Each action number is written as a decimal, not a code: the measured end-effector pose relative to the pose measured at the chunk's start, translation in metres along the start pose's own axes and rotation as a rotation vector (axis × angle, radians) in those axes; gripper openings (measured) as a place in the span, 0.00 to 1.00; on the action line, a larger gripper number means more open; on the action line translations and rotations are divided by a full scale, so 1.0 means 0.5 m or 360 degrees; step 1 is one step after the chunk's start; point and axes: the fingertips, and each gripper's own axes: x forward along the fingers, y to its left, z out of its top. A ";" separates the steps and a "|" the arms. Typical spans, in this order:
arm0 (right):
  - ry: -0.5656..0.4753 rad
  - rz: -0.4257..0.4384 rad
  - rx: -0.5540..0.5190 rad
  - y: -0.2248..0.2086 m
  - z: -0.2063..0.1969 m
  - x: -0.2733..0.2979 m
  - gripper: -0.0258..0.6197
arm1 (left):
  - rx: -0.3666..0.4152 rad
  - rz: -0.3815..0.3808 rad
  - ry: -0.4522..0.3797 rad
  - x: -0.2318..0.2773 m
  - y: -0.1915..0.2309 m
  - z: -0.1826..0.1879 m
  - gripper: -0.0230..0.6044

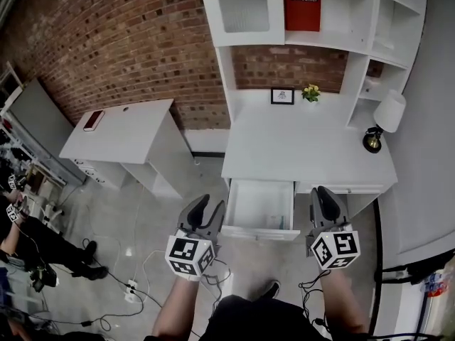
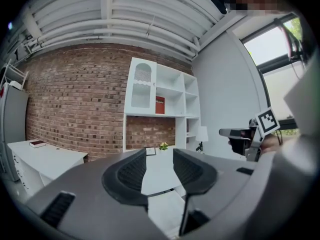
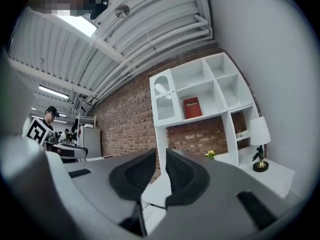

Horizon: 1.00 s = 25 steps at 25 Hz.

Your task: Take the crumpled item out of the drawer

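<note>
Grippers hang before the white desk. Your left gripper has its jaws apart and empty. The open drawer lies between the two grippers. Your right gripper keeps only a narrow gap, also empty. A red book reads "Mobilier". A brick wall stands behind. Where the crumpled item lies, I cannot tell.

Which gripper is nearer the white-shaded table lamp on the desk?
Right. The right gripper is before the desk end bearing the lamp; the left gripper is past the open drawer, farther away.

Smooth matt white drawer and desk; rough brick wall.
</note>
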 end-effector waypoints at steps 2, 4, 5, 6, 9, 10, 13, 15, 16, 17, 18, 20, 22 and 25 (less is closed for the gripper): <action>0.0010 0.0000 0.0015 -0.020 -0.005 0.010 0.13 | 0.0005 -0.0005 0.0032 0.023 -0.006 -0.006 0.30; 0.0012 -0.0012 0.0019 -0.045 -0.005 0.016 0.13 | 0.0013 -0.0021 0.0060 0.049 -0.015 -0.011 0.30; 0.0013 -0.0027 0.0022 -0.061 -0.005 0.019 0.13 | 0.0019 -0.0037 0.0069 0.063 -0.022 -0.011 0.30; 0.0013 -0.0047 0.0028 -0.078 -0.004 0.020 0.13 | 0.0025 -0.0059 0.0076 0.078 -0.029 -0.011 0.30; 0.0008 -0.0118 0.0042 -0.125 0.000 0.021 0.13 | 0.0049 -0.0146 0.0088 0.129 -0.052 -0.011 0.30; 0.0008 -0.0141 0.0037 -0.136 0.000 0.020 0.13 | 0.0052 -0.0174 0.0094 0.146 -0.057 -0.014 0.30; 0.0018 -0.0220 0.0020 -0.168 -0.006 0.017 0.13 | 0.0046 -0.0265 0.0121 0.201 -0.067 -0.031 0.30; 0.0033 -0.0297 0.0020 -0.194 -0.012 0.016 0.13 | 0.0044 -0.0351 0.0154 0.244 -0.078 -0.045 0.30; 0.0043 -0.0342 0.0024 -0.207 -0.015 0.014 0.13 | 0.0046 -0.0405 0.0178 0.266 -0.086 -0.053 0.30; 0.0052 -0.0390 0.0033 -0.220 -0.019 0.012 0.13 | 0.0049 -0.0464 0.0206 0.286 -0.095 -0.063 0.30; 0.0059 -0.0438 0.0049 -0.230 -0.023 0.010 0.13 | 0.0050 -0.0523 0.0233 0.305 -0.101 -0.073 0.30; 0.0064 -0.0525 0.0083 -0.245 -0.031 0.012 0.12 | 0.0050 -0.0630 0.0278 0.343 -0.107 -0.093 0.30; 0.0075 -0.0608 0.0097 -0.261 -0.042 0.020 0.12 | 0.0055 -0.0717 0.0324 0.385 -0.108 -0.119 0.30; 0.0125 -0.0742 0.0113 -0.281 -0.072 0.023 0.12 | 0.0121 -0.0832 0.0425 0.447 -0.116 -0.184 0.30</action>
